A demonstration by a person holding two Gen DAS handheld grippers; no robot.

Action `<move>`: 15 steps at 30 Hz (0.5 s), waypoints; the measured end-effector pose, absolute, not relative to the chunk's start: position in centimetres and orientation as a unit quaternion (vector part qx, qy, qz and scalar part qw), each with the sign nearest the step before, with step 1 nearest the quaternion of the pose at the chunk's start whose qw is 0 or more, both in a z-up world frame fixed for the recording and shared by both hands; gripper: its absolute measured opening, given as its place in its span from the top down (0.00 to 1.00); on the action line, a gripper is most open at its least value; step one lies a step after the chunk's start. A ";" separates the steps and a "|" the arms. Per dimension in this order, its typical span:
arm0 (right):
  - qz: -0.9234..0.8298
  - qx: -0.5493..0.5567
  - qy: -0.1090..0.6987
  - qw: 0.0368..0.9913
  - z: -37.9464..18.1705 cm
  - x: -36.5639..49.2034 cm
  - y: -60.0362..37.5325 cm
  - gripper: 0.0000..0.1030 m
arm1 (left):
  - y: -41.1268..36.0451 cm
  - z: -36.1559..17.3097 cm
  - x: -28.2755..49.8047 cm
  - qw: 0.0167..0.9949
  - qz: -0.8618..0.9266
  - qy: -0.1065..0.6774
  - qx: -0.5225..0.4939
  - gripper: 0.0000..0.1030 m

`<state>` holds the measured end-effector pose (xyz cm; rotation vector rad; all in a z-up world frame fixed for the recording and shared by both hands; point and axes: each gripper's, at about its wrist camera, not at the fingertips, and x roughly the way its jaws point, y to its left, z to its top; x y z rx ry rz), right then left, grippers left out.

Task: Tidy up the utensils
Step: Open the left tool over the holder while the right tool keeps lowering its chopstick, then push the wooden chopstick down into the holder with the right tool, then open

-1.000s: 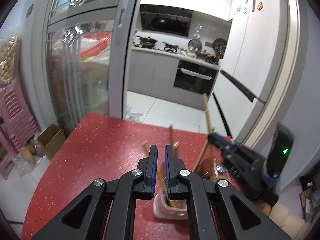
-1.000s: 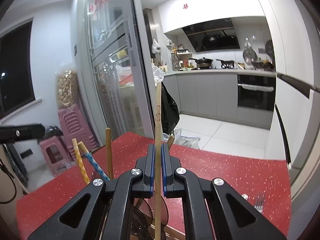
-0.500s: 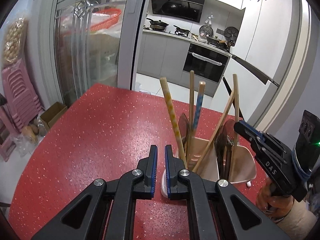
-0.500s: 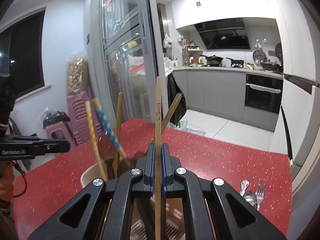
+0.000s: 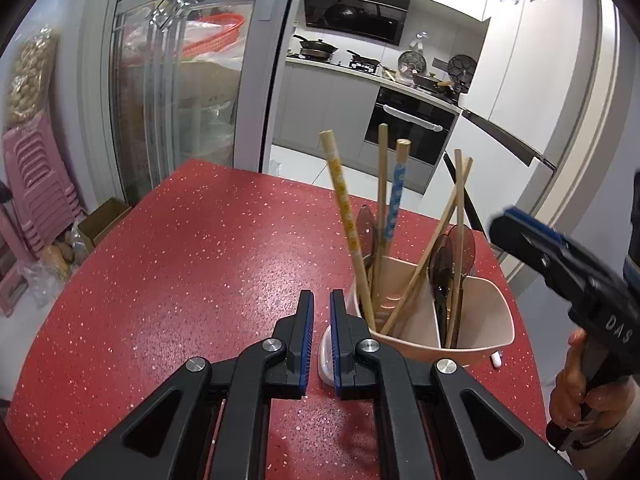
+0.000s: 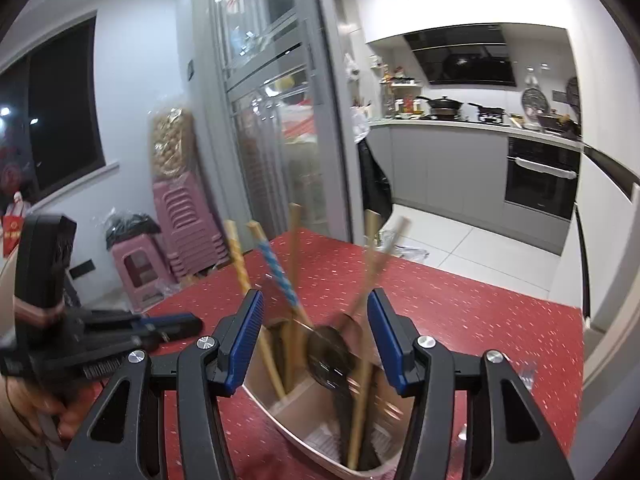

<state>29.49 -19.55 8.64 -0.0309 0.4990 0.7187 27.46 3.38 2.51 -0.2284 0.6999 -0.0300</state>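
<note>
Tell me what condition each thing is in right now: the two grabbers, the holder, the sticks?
Right gripper: open, empty, above the holder.
Left gripper: nearly closed, empty, beside the holder.
Utensil holder: upright on the red table, divided into compartments.
Chopsticks: standing tilted in the holder.
Dark spoons: standing in the holder.

beige holder (image 5: 472, 322) | upright on table | chopsticks (image 5: 345, 216), spoons (image 5: 450, 264) inside

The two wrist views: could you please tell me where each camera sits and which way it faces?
Left wrist: rides the left hand-held gripper, facing the utensil holder on the red table; right hand-held gripper at right.
Right wrist: rides the right hand-held gripper, above the holder; left hand-held gripper at left.
Shared: holder, table, kitchen.
</note>
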 end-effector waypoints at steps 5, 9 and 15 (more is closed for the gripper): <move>0.356 -0.046 0.257 0.897 8.4 30.7 -15.3 0.47 | 4.2 1.7 27.3 0.929 -0.007 0.351 -0.116 0.69; 0.346 -0.078 0.259 0.898 7.7 31.4 -12.7 0.56 | 5.0 0.9 26.9 0.927 0.002 0.356 -0.114 0.69; 0.323 -0.078 0.271 0.903 7.7 32.4 -11.9 0.88 | 5.9 0.1 26.4 0.927 0.016 0.357 -0.115 0.69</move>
